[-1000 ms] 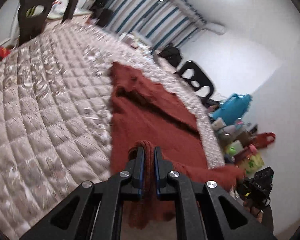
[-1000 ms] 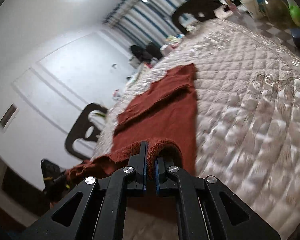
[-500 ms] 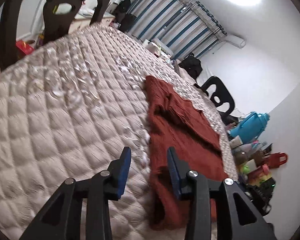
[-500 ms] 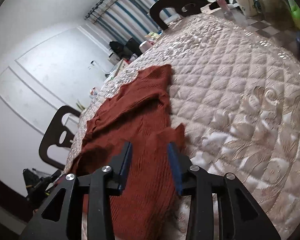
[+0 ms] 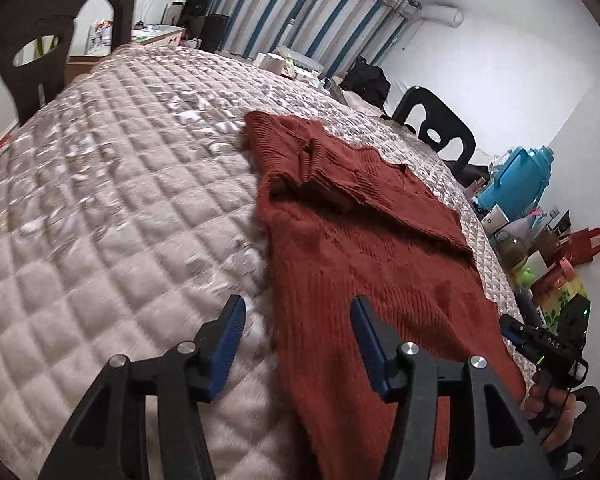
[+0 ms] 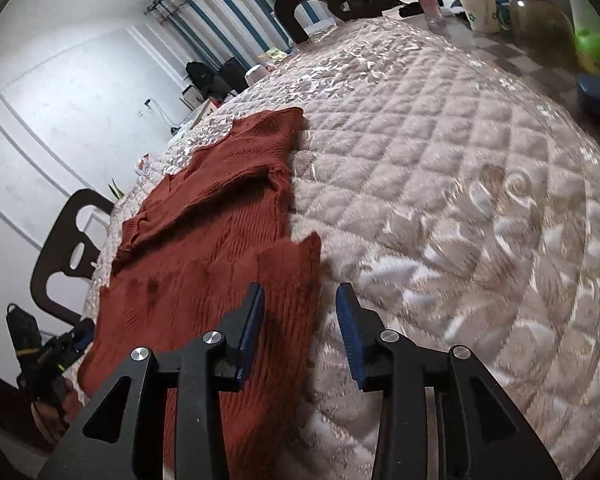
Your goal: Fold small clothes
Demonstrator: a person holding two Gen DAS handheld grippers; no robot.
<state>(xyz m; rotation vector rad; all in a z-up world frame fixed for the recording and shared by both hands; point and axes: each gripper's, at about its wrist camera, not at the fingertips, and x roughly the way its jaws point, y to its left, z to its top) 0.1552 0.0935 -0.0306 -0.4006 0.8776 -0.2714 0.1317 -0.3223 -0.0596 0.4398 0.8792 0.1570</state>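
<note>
Sweater (image 5: 364,264) runs lengthwise ahead between both grippers, left gripper (image 5: 296,340) and right gripper (image 6: 300,320) spread apart, empty, each over a side edge.

sweater (image 5: 364,248): showing rust red, ribbed in fine knit lines
quilted cover (image 5: 112,208): gleaming pale pinkish beige, stitched in a diamond grid, floral swirls shining toward its right edge in the right wrist view
left gripper (image 5: 296,338): showing black arms with blue pads
right gripper (image 6: 300,320): wearing the same black and blue
curtains (image 5: 300,12): hanging in blue, white and grey stripes
chairs (image 5: 440,124): looking dark brown to black
jug (image 5: 516,180): glowing bright turquoise
walls (image 6: 60,92): reading plain white
</note>
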